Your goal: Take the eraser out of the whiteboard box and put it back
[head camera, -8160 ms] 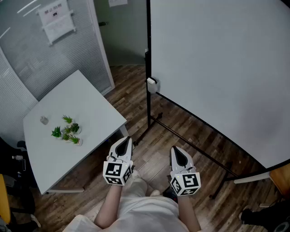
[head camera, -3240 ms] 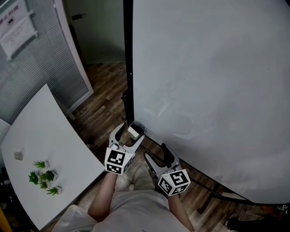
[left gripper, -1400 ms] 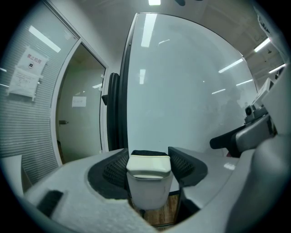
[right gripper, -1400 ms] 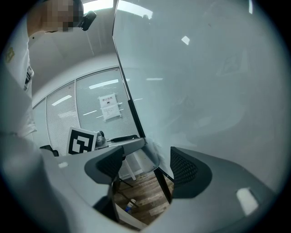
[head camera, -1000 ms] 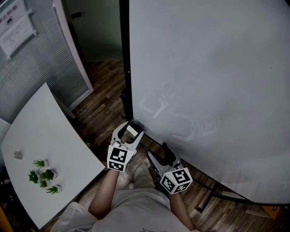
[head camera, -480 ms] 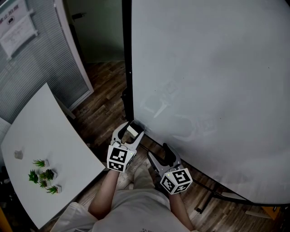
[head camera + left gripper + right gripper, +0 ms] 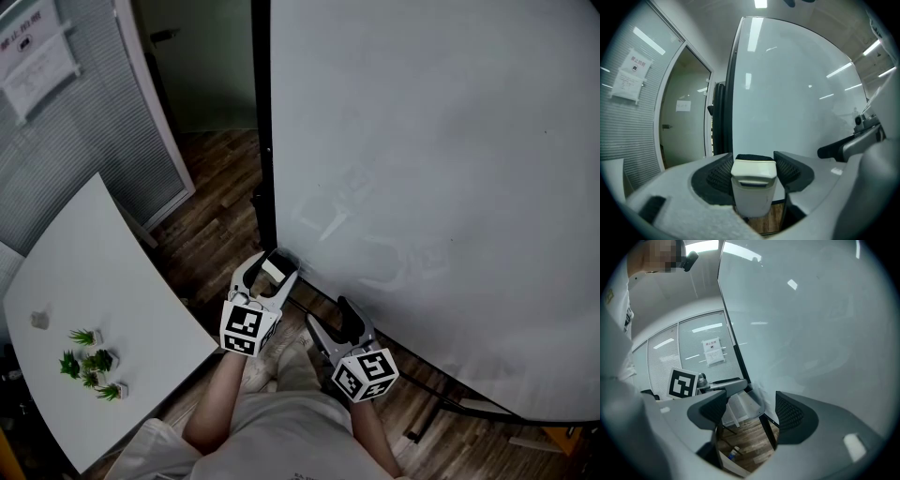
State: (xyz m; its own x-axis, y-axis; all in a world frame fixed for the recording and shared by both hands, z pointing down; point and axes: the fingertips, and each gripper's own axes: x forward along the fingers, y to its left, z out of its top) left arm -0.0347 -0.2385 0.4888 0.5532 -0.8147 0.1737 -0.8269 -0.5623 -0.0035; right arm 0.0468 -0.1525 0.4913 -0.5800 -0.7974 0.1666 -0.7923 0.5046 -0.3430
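Eraser: the one eraser [image 7: 753, 183] is clamped upright between the jaws of the left gripper [image 7: 269, 274], felt side away from the camera, at the lower left corner of the whiteboard [image 7: 422, 169].
Left jaws: closed on the eraser, pads pressing both its sides.
Right jaws: the right gripper [image 7: 330, 319] stands apart and empty, just beside the left one, low by the board's foot.
Box: a clear whiteboard box [image 7: 746, 405] shows in the right gripper view, fixed by the board's frame just past the left gripper; I cannot tell if the eraser touches it.
Done: the taking-out looks done, judging by the eraser sitting in the jaws and not in the box.
Left: setting it back in the box and letting go.
Count, task things: one eraser, one box, one whiteboard, two grippers.
Count, other: one white bench [image 7: 103, 281], one small cluster of green plants [image 7: 91, 364], one small grey item [image 7: 38, 321].
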